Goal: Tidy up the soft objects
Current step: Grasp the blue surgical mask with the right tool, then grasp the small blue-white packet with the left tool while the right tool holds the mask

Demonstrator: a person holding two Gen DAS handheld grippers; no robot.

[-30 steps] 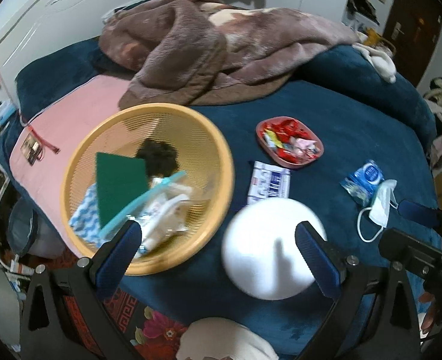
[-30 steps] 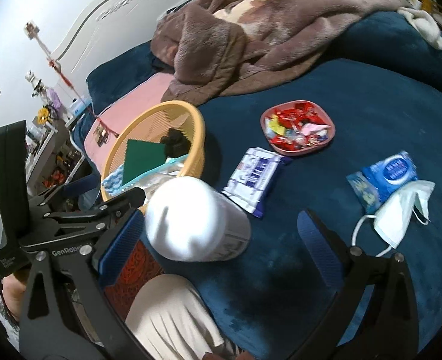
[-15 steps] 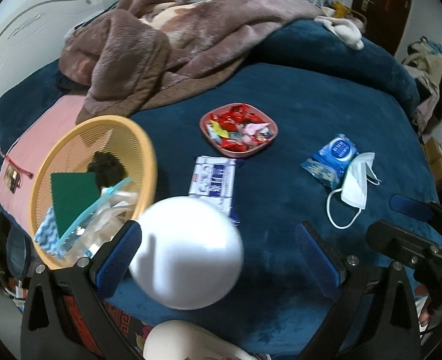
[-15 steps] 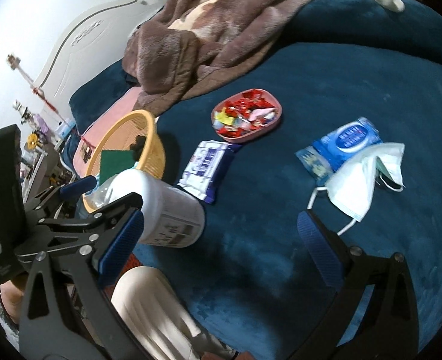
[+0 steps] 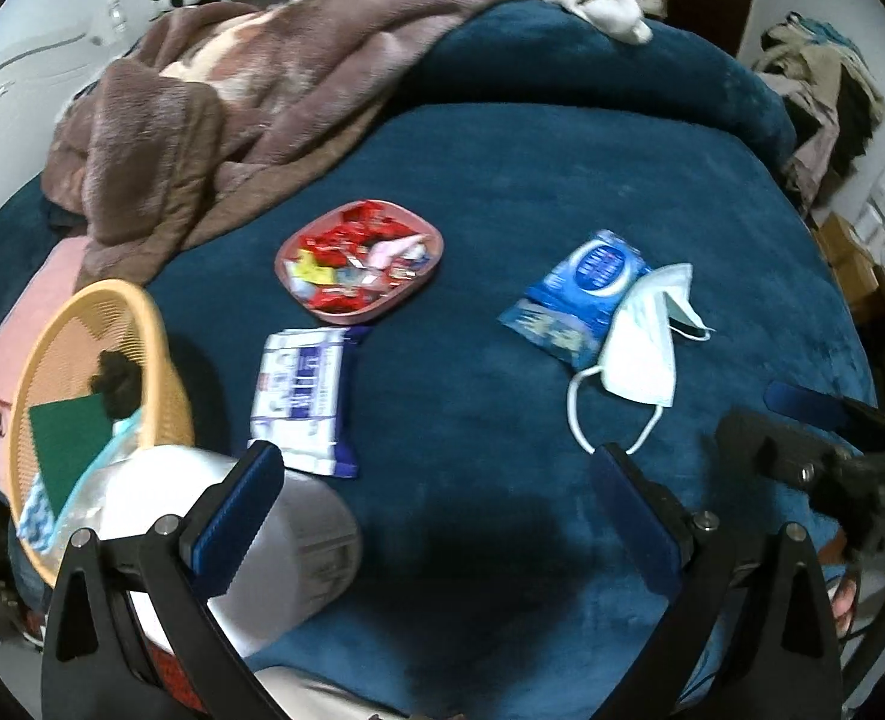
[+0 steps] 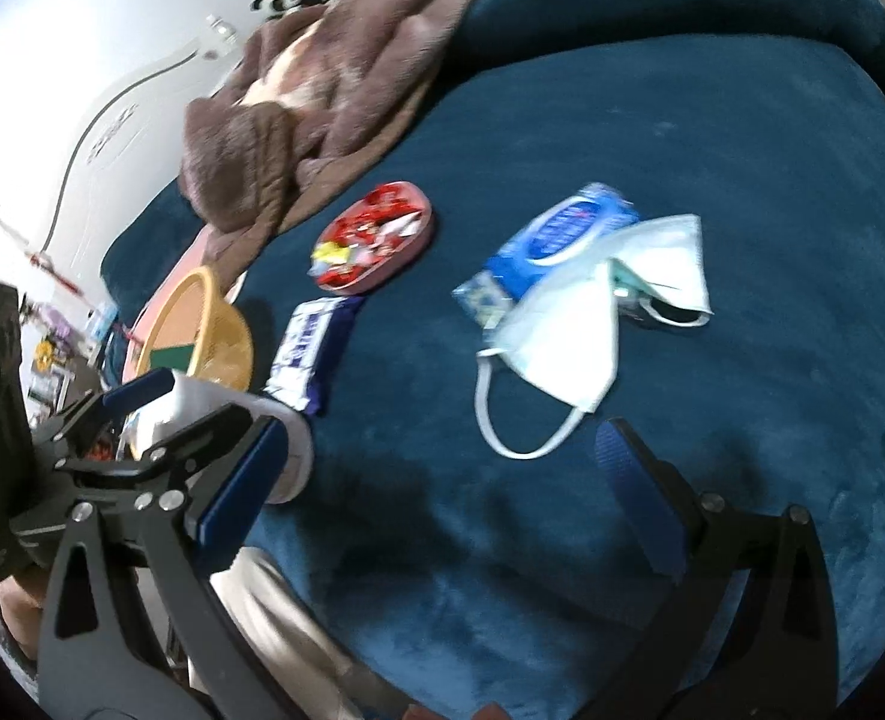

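Left wrist view: your white folded face mask (image 5: 643, 348) lies on the dark blue plush bedspread (image 5: 502, 180), touching the blue wipes packet (image 5: 580, 288). Both your left gripper (image 5: 442, 516) and right gripper (image 6: 442, 480) are spread wide, holding nothing.

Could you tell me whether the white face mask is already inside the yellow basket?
No, the face mask lies on the blue bedspread, overlapping the blue packet, far from the basket.

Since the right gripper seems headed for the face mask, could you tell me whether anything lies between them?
Nothing visible does: only bare blue blanket separates the open right gripper from the face mask. The blue packet lies beyond, partly under the mask.
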